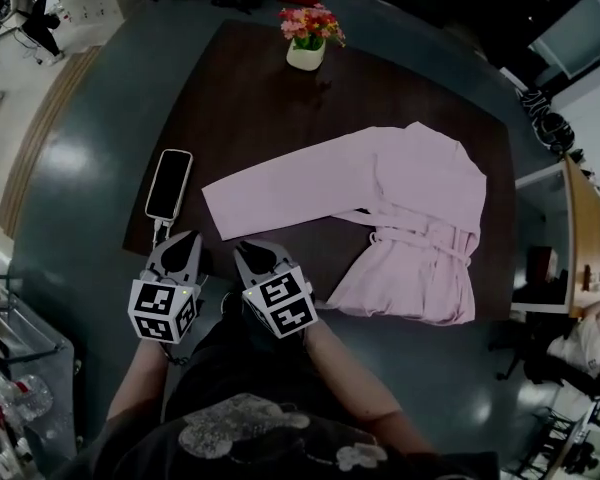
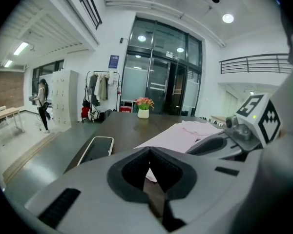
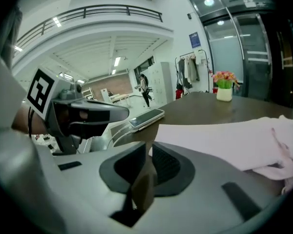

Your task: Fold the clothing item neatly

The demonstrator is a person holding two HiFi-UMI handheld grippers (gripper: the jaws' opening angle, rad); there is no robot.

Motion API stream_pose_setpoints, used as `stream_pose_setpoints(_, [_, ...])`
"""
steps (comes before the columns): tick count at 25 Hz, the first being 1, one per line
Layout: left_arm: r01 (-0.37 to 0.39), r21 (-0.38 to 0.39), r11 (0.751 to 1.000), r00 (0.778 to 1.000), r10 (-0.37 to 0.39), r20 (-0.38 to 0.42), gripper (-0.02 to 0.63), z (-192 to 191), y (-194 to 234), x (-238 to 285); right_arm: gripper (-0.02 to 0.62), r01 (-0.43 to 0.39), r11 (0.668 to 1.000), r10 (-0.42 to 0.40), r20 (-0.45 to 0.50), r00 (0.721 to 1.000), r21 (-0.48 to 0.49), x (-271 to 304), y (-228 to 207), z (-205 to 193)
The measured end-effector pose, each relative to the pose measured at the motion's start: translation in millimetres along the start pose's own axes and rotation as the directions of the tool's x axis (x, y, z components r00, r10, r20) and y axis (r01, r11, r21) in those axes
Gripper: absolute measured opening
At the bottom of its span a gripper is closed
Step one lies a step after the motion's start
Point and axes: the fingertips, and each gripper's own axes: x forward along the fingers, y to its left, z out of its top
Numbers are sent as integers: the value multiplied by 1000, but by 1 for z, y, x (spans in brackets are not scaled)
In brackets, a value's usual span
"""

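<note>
Since the pale pink belted fabric robe [image 1: 420, 208] lay untouched around two o'clock on the dark wooden surface [image 1: 250, 98], left tongs [image 1: 186, 240] and right tongs [image 1: 251, 251] idled at six, shut and empty.

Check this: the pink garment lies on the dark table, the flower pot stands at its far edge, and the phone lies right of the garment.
Wrong side: the phone lies left of the pink garment, near its sleeve end, as the head view shows. The rest stands.
</note>
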Motion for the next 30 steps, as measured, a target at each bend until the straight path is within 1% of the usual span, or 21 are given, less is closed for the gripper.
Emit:
stream_pose_setpoints(4, [62,-2,998,998,-62,-11,9,-5,24,8,40,28,999,-29,-111,993,-17,43,13,-17])
stream_pose_setpoints(7, [107,-3,994,994,-107,-15,9,-7,34,12,46,94,995,-100,-190,977,-37,63,6,-32])
stream_pose_setpoints(9, [130,-1,992,991,-130,-19,9,-8,40,12,63,135,990,-141,-223,965,-40,72,1,-38])
stream_pose_setpoints(11, [152,3,988,988,-152,-27,9,-10,44,12,85,156,987,-160,-254,954,-37,78,-2,-42])
stream_pose_setpoints(13, [170,4,985,985,-170,-35,11,-14,45,13,92,175,983,-181,-272,945,-47,84,-4,-44])
stream_pose_setpoints(16, [190,-6,982,981,-190,-44,11,-19,44,15,92,219,974,-227,-273,935,-58,89,-10,-44])
stream_pose_setpoints(18, [203,-13,979,978,-203,-50,11,-23,42,15,89,230,972,-234,-270,934,-46,90,-11,-44])
stream_pose_setpoints(21, [221,-10,975,974,-221,-54,9,-25,37,16,38,225,974,-218,-283,934,-8,89,-14,-44])
stream_pose_setpoints(23, [229,-6,973,972,-229,-51,9,-23,34,18,29,210,977,-193,-285,939,30,87,-16,-41])
stream_pose_setpoints(25, [232,-2,973,972,-231,-50,9,-21,31,19,26,202,977,-180,-260,949,60,82,-17,-37])
stream_pose_setpoints(30, [222,29,975,974,-220,-47,9,-14,22,25,26,225,970,-208,-169,964,94,57,-33,-22])
